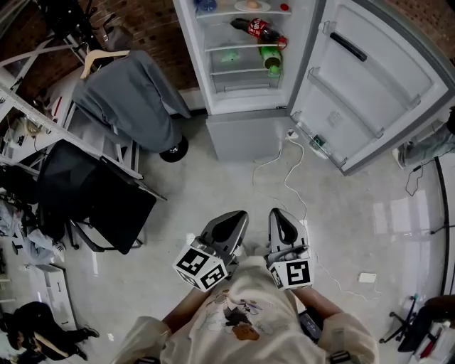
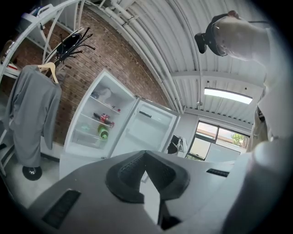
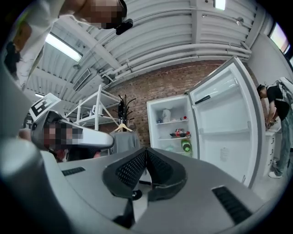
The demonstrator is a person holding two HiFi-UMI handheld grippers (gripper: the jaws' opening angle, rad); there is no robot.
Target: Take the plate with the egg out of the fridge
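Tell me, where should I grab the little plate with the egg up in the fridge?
Pinch the near rim of the pale round plate under the brown egg, coming straight in through the white fridge's open front. It seems to lie flat on the top shelf, so only that thin edge offers a grip.

- The top of the fridge (image 1: 245,135) is cut off by the top edge of the head view.
- The plate (image 1: 264,7) on the top shelf (image 1: 234,13) is partly cut off there too.
- The egg (image 1: 252,3) is just a small pale blob.
- A blue thing (image 1: 205,6) next to the plate is cut off. I cannot tell what it is.
- In both gripper views, the things on that shelf are too small to tell.
- A person (image 3: 280,137) is partly cut off at the right edge of the right gripper view.
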